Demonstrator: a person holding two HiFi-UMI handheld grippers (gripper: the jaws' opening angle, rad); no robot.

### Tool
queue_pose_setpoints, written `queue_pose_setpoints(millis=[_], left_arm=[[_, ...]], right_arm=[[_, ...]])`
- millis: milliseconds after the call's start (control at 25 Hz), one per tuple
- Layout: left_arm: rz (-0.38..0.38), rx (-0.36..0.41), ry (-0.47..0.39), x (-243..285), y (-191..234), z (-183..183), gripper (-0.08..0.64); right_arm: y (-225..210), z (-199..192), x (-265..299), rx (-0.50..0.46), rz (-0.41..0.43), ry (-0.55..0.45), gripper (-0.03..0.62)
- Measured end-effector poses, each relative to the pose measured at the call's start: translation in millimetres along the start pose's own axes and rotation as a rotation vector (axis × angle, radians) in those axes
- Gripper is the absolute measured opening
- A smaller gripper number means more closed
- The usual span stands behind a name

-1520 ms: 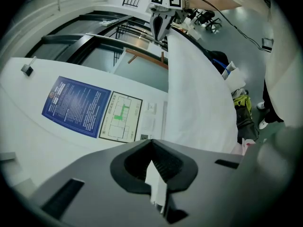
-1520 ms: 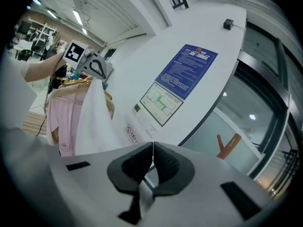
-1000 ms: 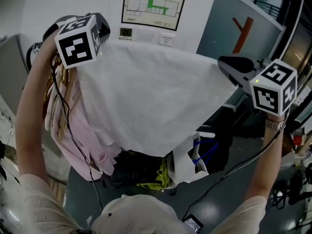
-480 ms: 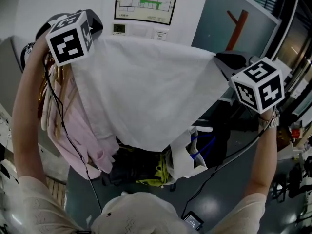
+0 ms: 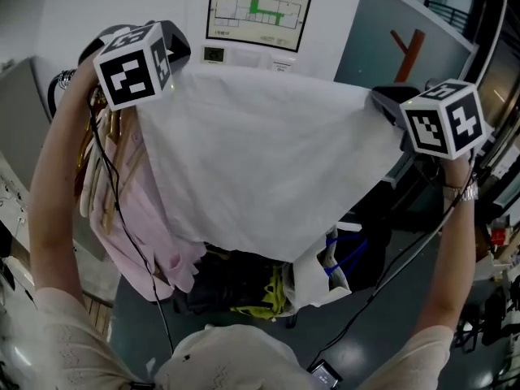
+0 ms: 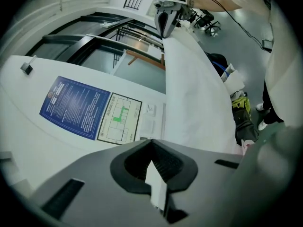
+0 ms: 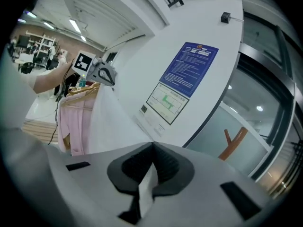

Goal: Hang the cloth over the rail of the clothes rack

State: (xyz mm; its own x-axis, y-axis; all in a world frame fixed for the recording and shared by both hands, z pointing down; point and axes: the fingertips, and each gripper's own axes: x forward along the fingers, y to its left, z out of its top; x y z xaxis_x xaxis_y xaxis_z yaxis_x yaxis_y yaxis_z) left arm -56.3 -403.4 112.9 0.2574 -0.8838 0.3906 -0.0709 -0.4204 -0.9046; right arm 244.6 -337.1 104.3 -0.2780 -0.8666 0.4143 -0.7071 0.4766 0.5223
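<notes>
Head view: both arms are raised. The left gripper [image 5: 180,62] holds one upper corner of the white cloth [image 5: 260,161], and the right gripper [image 5: 379,101] holds the other. The top edge of the cloth runs nearly straight between them. The rest hangs down in a broad sheet that narrows toward its lowest edge. It is held in the air in front of the wall, just below a framed floor plan [image 5: 258,10]. To the left, partly behind the cloth, pink garments [image 5: 142,226] hang on wooden hangers [image 5: 101,165]. Below the cloth are dark clothing [image 5: 227,283], a yellow-green item [image 5: 272,291] and a white bag with blue handles [image 5: 325,260] over a grey floor [image 5: 382,331].

Left gripper view: the jaws are closed tight on a folded bit of white cloth, which sticks out between the pads. From there the cloth stretches away to the far gripper at the top of the frame. A blue notice [image 6: 75,107] is on the wall beside the floor plan.

Right gripper view: the jaws are likewise pinched together on a fold of the cloth. The sheet runs away to the left toward the other gripper, with the pink garments just beyond it. An orange forked post [image 7: 234,143] stands behind glass at the right.
</notes>
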Motion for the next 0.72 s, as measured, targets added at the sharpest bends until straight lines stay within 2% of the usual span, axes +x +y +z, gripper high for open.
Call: queue_pose_setpoints(millis=[200, 320, 480, 640, 720], left_arm=[[-0.05, -0.01, -0.026, 7, 3, 1, 0.011], [-0.048, -0.054, -0.08, 6, 5, -3, 0.011], [-0.108, -0.056, -0.148, -20, -3, -2, 0.012], [-0.182, 0.021, -0.13, -49, -25, 3, 0.031], [-0.183, 0.086, -0.073, -54, -42, 4, 0.14]], right_arm=[[-17, 9, 17, 0.027, 0.033, 0.046, 0.018], [-13, 11, 22, 0.02, 0.047, 0.045, 0.018], [-9, 5, 20, 0.038, 0.055, 0.046, 0.018], [-8, 3, 20, 0.036, 0.057, 0.043, 0.018], [-7, 4, 21, 0.037, 0.062, 0.04, 0.018]])
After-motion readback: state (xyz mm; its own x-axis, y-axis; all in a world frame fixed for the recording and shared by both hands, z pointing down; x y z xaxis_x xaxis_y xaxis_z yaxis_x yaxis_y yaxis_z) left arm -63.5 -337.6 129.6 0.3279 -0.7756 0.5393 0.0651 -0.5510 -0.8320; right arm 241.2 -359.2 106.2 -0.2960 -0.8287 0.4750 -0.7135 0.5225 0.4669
